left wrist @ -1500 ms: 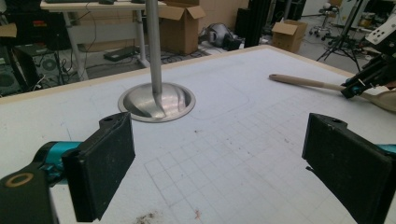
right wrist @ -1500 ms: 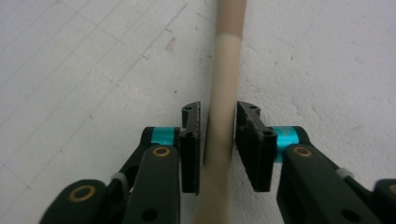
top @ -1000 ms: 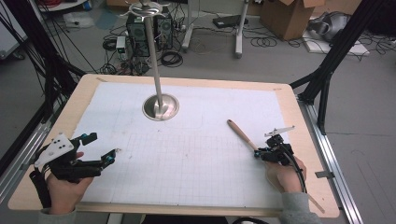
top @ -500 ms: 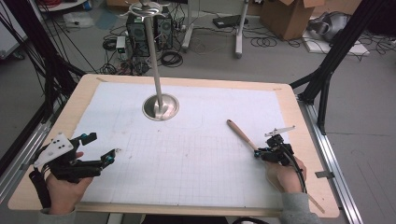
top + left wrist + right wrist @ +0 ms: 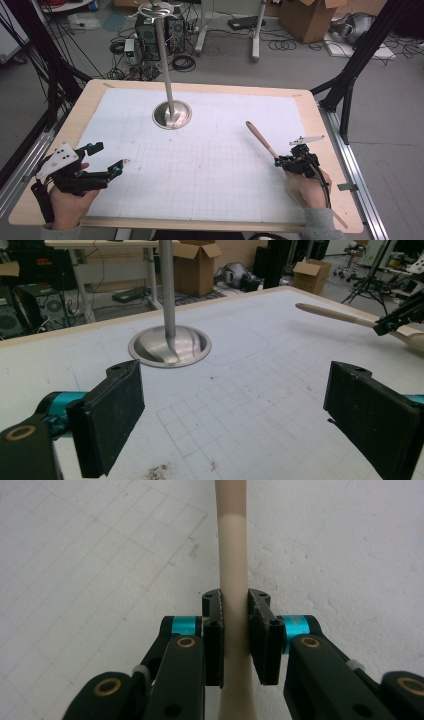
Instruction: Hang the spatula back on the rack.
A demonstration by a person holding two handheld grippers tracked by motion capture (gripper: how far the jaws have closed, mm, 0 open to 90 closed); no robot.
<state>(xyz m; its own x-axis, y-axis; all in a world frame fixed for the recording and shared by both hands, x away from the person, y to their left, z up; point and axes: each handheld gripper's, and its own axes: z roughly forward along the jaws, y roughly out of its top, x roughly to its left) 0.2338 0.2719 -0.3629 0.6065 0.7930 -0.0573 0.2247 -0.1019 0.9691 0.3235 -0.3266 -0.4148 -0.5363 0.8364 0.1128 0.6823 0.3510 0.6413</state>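
A long pale wooden utensil handle (image 5: 260, 139) with a darker tip slants from the right gripper toward the table's middle; its free end hangs a little above the mat. My right gripper (image 5: 280, 161) is shut on that handle (image 5: 234, 555), with its pads pressed on both sides of it (image 5: 235, 615). The left gripper view also catches the handle (image 5: 330, 315) at the right. My left gripper (image 5: 109, 156) rests at the near left of the table, and its jaws (image 5: 232, 425) stand wide open with nothing between them.
A metal stand with a round dished base (image 5: 172, 114) and a tall pole (image 5: 164, 55) sits at the far middle of the white gridded mat (image 5: 200, 170). The mat lies on a wooden tabletop (image 5: 320, 125). Cables, boxes and frame legs are on the floor beyond.
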